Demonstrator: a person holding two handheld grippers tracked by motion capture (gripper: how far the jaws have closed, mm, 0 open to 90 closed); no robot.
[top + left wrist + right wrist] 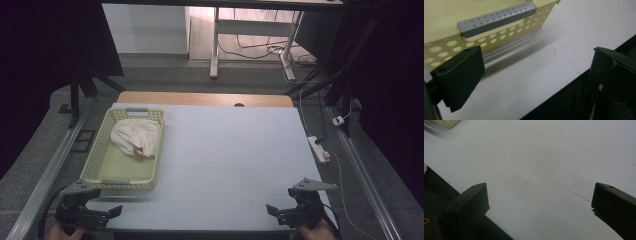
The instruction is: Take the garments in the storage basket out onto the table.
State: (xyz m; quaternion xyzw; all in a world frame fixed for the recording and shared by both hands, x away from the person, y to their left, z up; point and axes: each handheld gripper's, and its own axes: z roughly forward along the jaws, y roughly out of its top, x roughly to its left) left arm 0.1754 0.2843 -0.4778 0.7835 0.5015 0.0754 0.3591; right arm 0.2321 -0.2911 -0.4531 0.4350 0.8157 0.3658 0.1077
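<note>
A pale green perforated basket (101, 167) stands on the left of the white table (230, 150), with a crumpled cream cloth (136, 136) in its far half. My left gripper (102, 214) rests at the table's front left corner, just in front of the basket, its jaws wide apart and empty. In the left gripper view the basket's near wall (499, 37) and its grey handle (496, 18) are close ahead of the gripper (534, 72). At the front right corner my right gripper (280, 214) is open too; in the right gripper view the gripper (539, 202) has bare table between its jaws.
A wooden strip (205, 98) edges the table's far side. A white power strip (319, 148) with cables lies on the floor at the right. Metal rails (50, 165) run along both sides. A desk frame (216, 45) stands beyond.
</note>
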